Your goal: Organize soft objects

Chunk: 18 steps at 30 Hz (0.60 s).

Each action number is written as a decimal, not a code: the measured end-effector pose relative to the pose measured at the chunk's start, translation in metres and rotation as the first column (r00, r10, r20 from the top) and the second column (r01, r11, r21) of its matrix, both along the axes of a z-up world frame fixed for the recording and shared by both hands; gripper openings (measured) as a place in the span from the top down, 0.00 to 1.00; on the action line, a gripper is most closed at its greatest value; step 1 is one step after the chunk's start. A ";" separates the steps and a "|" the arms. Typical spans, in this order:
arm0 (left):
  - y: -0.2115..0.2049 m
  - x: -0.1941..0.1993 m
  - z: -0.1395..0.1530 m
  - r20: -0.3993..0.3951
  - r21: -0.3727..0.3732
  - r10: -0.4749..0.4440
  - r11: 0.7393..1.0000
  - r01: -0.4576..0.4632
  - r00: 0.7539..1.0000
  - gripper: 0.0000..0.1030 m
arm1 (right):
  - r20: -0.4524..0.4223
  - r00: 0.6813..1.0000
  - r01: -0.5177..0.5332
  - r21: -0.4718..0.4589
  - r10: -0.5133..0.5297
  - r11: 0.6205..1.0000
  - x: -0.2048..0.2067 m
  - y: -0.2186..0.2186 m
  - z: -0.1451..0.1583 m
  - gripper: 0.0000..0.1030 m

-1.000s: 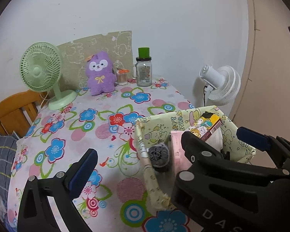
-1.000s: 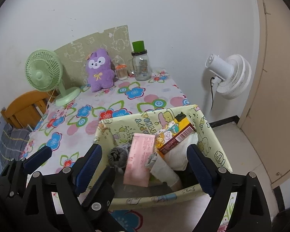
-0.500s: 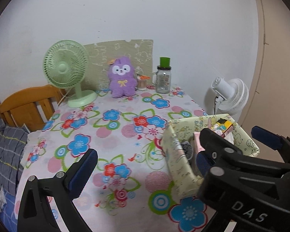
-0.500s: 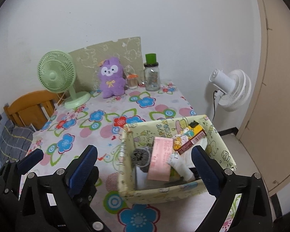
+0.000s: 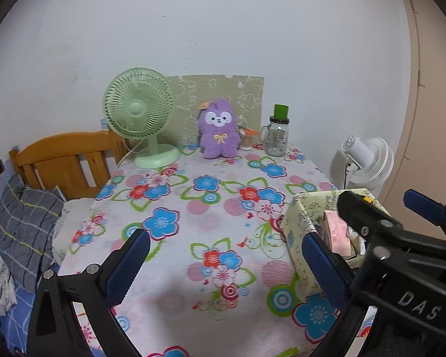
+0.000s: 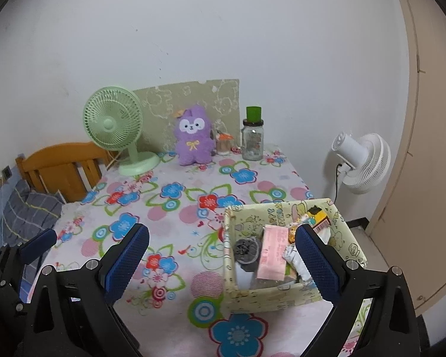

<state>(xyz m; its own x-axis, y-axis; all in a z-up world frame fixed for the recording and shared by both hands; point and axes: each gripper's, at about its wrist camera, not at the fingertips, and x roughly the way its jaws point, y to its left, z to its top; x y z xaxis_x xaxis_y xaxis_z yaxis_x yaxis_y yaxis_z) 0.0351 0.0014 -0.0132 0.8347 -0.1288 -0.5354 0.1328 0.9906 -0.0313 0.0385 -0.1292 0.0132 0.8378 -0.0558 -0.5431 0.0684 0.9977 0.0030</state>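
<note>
A purple plush toy (image 5: pixel 220 134) (image 6: pixel 193 139) sits upright at the far edge of the flowered table, against a patterned board. A yellow-green fabric box (image 6: pixel 282 294) (image 5: pixel 294 232) stands at the table's near right corner. It holds a grey rolled item (image 6: pixel 246 250), a pink packet (image 6: pixel 272 253), a white cloth (image 6: pixel 294 258) and a yellow snack carton (image 6: pixel 318 220). My left gripper (image 5: pixel 226 264) is open over the tablecloth, left of the box, with nothing between its fingers. My right gripper (image 6: pixel 223 261) is open and empty, its right finger in front of the box.
A green desk fan (image 5: pixel 139 113) stands at the far left, a glass jar with a green lid (image 5: pixel 278 134) and a small orange-lidded jar (image 5: pixel 248 139) at the far right. A white floor fan (image 6: pixel 362 160) is beyond the table's right edge. A wooden headboard (image 5: pixel 65 160) and grey pillow (image 5: pixel 29 223) lie left.
Both grippers have drawn back and risen from the box, which now looks smaller and lies further right. The right gripper's jaws have widened a little.
</note>
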 end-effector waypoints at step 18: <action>0.039 -0.030 0.019 0.073 -0.010 0.035 0.999 -0.034 0.997 0.00 | 0.079 0.997 0.010 0.009 -0.010 1.000 -0.036 0.012 0.017 0.03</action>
<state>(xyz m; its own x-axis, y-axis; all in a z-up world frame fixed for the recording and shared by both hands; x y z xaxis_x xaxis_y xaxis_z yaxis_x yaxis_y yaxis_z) 0.0052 0.0401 0.0056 0.8757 -0.1042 -0.4715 0.1011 0.9944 -0.0318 0.0026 -0.1170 0.0297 0.8775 -0.0601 -0.4757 0.0775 0.9968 0.0171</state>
